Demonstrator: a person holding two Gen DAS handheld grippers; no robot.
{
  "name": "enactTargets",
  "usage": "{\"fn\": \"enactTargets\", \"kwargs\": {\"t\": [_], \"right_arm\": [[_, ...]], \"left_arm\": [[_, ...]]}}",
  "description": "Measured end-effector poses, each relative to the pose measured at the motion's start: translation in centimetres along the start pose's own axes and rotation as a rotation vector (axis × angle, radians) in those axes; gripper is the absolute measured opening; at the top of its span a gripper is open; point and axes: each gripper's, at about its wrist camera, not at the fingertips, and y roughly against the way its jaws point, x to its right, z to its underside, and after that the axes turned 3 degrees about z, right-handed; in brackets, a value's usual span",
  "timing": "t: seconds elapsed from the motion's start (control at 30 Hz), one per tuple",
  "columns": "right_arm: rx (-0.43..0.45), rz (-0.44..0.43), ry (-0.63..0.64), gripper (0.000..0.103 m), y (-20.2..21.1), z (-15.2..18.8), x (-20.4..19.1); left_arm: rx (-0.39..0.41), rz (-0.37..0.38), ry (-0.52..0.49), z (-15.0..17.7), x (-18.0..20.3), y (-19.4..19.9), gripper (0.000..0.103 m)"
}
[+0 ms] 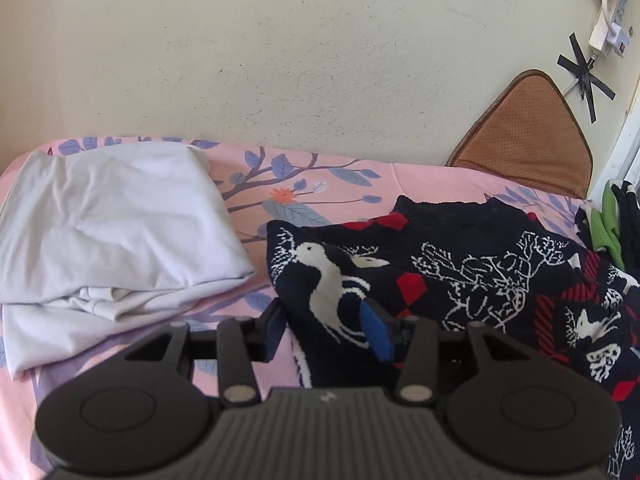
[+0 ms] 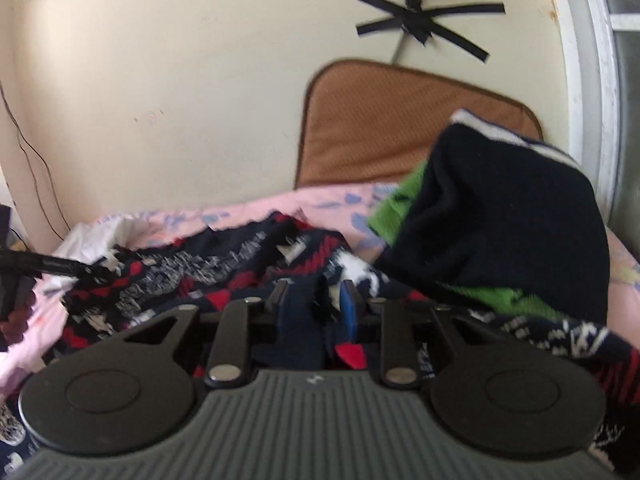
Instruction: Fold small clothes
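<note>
Dark knitted sweater (image 1: 472,264) with white deer and red diamonds sprawled across the pink floral bedsheet (image 1: 320,184), rumpled, collar end toward the wall. Left gripper (image 1: 326,330) down at the near left edge of it, jaws partly open with a fold of the deer-patterned knit sitting between them; right blue pad looks to be against the fabric, left pad seems just off the edge over the sheet, so can't really call it a firm grip. Right gripper (image 2: 316,306) parked over the other end of the same sweater (image 2: 224,276), jaws also partly open, bit of knit bunched in the gap, too blurry to say whether the pads press on it. Folded white garment (image 1: 112,224) lying off to the left on the sheet, apart from the sweater. Black and green garment (image 2: 496,216) heaped at the right, overlapping the sweater's edge. Brown mesh cushion (image 1: 528,140) leaning on the wall behind, black tape crosses (image 2: 424,24) and a power strip (image 1: 608,20) stuck up above it.
</note>
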Motion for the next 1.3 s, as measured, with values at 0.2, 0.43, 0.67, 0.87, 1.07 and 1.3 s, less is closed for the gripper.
{"fn": "enactTargets", "kwargs": {"t": [0.2,0.43,0.67,0.87,1.07,1.3], "right_arm": [[-0.006,-0.063,0.134,0.049,-2.3,-2.2,-3.4],[-0.195,-0.160,0.218,0.049,-6.1,-2.5,-4.9],[-0.289,-0.106,0.456,0.003,-2.4,0.1,-7.5],[-0.274,-0.082,0.510,0.009,1.7,1.5,-8.8],[-0.270,-0.100,0.566,0.041,-4.8,-2.3,-8.1],[-0.346,-0.199,0.743,0.009,-6.5,-2.1,-9.3]], "left_arm": [[-0.017,0.001,-0.005,0.4,0.3,-0.8,0.042],[-0.025,0.006,0.015,0.3,0.2,-0.6,0.042],[-0.020,0.016,0.031,0.4,0.1,-0.6,0.038],[-0.021,0.019,0.026,0.4,0.1,-0.8,0.038],[-0.026,0.011,0.040,0.4,0.2,-0.8,0.038],[-0.029,0.025,0.044,0.4,-0.1,-0.8,0.038]]}}
